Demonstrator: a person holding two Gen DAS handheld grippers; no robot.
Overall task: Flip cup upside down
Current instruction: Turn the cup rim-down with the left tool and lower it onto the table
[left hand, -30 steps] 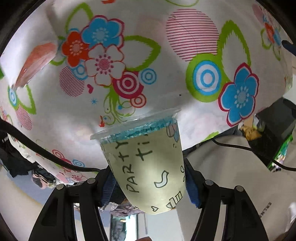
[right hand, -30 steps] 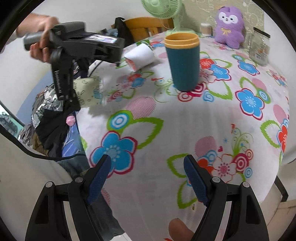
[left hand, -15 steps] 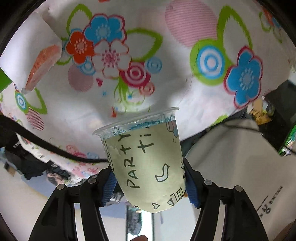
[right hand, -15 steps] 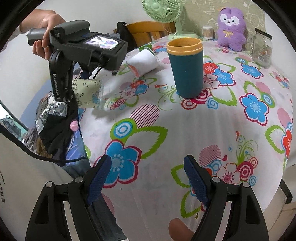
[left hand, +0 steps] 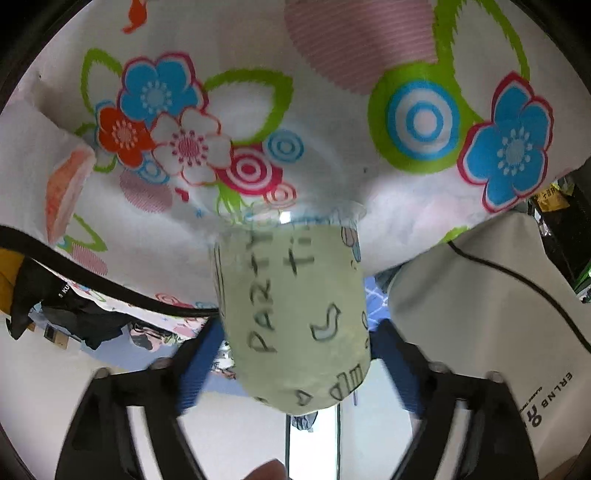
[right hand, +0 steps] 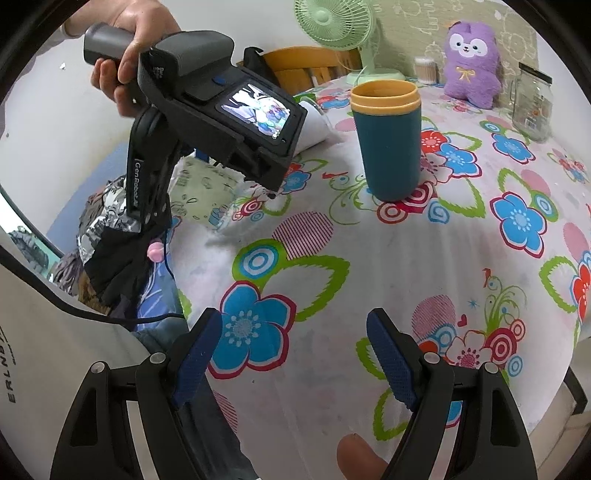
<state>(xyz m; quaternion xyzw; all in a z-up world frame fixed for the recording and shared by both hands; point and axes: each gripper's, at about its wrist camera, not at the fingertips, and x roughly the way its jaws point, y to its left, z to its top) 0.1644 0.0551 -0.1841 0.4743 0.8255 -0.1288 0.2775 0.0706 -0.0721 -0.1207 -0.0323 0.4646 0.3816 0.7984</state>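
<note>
A pale green plastic cup (left hand: 295, 314) printed "PARTY time" sits between the blue pads of my left gripper (left hand: 291, 358), which is shut on it. The cup's clear rim points at the flowered tablecloth (left hand: 332, 110), close to it or touching it. In the right wrist view the cup (right hand: 207, 195) lies tilted, mouth toward the table, under the left gripper's body (right hand: 207, 107). My right gripper (right hand: 295, 354) is open and empty above the near edge of the table.
A teal cup with an orange rim (right hand: 388, 136) stands upright mid-table. A white roll (right hand: 314, 125) lies behind the left gripper. A purple plush (right hand: 472, 62), a glass jar (right hand: 532, 99) and a green fan (right hand: 340, 29) stand at the back.
My left gripper has carried the cup over the table and turned its mouth down toward the cloth. The right gripper has stayed open and has hardly moved.
</note>
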